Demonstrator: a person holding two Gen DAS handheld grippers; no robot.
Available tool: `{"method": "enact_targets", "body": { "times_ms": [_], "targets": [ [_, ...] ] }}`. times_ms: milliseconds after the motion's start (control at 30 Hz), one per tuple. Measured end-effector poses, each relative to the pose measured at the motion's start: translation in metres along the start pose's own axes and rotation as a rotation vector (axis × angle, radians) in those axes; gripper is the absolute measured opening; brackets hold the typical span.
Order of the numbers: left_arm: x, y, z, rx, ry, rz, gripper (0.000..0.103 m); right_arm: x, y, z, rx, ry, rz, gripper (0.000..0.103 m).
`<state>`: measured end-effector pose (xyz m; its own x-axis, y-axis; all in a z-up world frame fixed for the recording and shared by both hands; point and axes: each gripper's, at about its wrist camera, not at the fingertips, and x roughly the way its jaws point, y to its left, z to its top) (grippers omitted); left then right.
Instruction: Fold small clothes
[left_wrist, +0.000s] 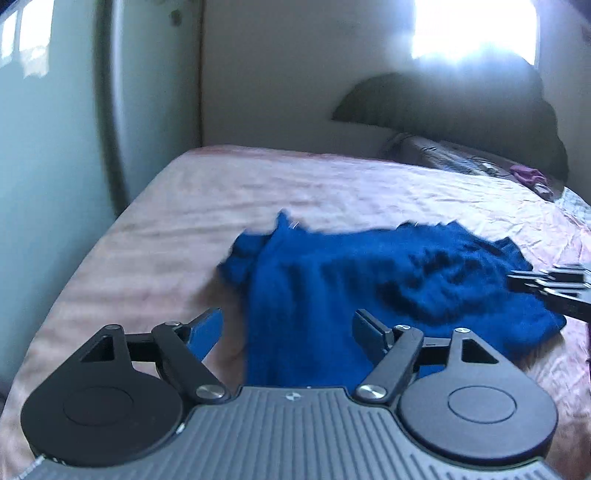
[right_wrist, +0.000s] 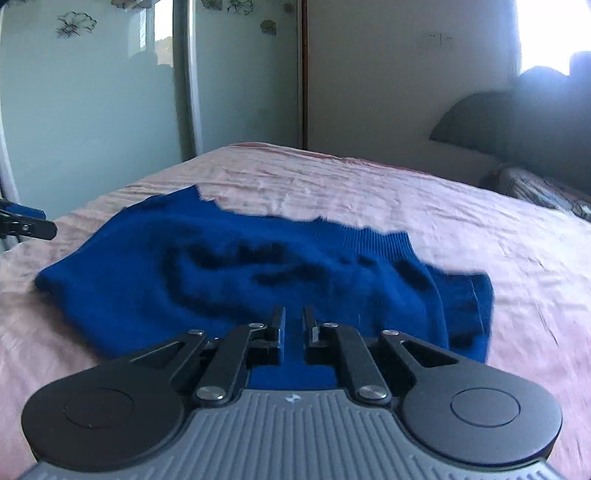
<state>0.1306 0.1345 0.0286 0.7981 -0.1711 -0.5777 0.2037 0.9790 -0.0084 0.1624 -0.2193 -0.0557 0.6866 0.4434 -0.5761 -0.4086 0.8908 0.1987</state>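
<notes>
We see the blue sweater (right_wrist: 258, 277) as soft and light (it wrinkles on the bed (right_wrist: 406, 192)); the right hand-held gripper (right_wrist: 294, 325), nearly clenched, sits at its near hem, and the left hand-held gripper (left_wrist: 288, 328) hangs released at its near edge.

Blue knit sweater (right_wrist: 258, 273): deep royal blue, fuzzy knit, ribbed band along one edge. Lies spread and rumpled on the pink bedsheet (right_wrist: 369, 192), partly folded over itself, dark creases across its middle, one sleeve doubled at its side.

Two low wrist views across the bed (left_wrist: 184, 206)

Both look over the blue sweater (left_wrist: 369, 288) toward the far wall, sharing it from opposite ends.
</notes>
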Motion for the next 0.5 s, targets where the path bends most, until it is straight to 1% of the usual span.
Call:
{"method": "enact_targets", "body": {
  "times_ms": [67, 133, 200, 267, 333, 367, 400, 433, 467, 500],
  "targets": [
    [0.023, -0.01, 0.015, 0.028, -0.012, -0.006, 0.08, 0.022, -0.008, 0.017, 0.033, 0.009, -0.03, 0.008],
    [0.052, -0.019, 0.029, 0.047, -0.005, -0.032, 0.083, 0.049, -0.023, 0.037, 0.089, 0.024, -0.048, 0.008],
    [0.086, -0.025, 0.039, 0.046, 0.007, -0.011, 0.083, 0.074, -0.038, 0.051, 0.119, 0.048, -0.068, 0.009],
    [0.122, -0.027, 0.043, 0.052, 0.057, 0.024, 0.083, 0.099, -0.053, 0.057, 0.141, 0.097, -0.069, 0.012],
    [0.154, -0.022, 0.042, 0.048, 0.128, 0.057, 0.084, 0.123, -0.069, 0.056, 0.166, 0.147, -0.103, 0.017],
    [0.166, -0.017, 0.04, 0.034, 0.155, 0.074, 0.082, 0.131, -0.075, 0.053, 0.165, 0.164, -0.116, 0.017],
    [0.172, -0.009, 0.039, -0.001, 0.165, 0.083, 0.084, 0.132, -0.08, 0.052, 0.166, 0.145, -0.124, 0.017],
    [0.17, -0.001, 0.039, -0.051, 0.159, 0.079, 0.082, 0.131, -0.083, 0.053, 0.17, 0.143, -0.168, 0.017],
    [0.163, 0.005, 0.04, -0.099, 0.144, 0.082, 0.079, 0.126, -0.082, 0.055, 0.165, 0.137, -0.233, 0.018],
    [0.156, 0.01, 0.04, -0.129, 0.125, 0.09, 0.079, 0.117, -0.076, 0.054, 0.148, 0.109, -0.268, 0.018]
  ]
}}
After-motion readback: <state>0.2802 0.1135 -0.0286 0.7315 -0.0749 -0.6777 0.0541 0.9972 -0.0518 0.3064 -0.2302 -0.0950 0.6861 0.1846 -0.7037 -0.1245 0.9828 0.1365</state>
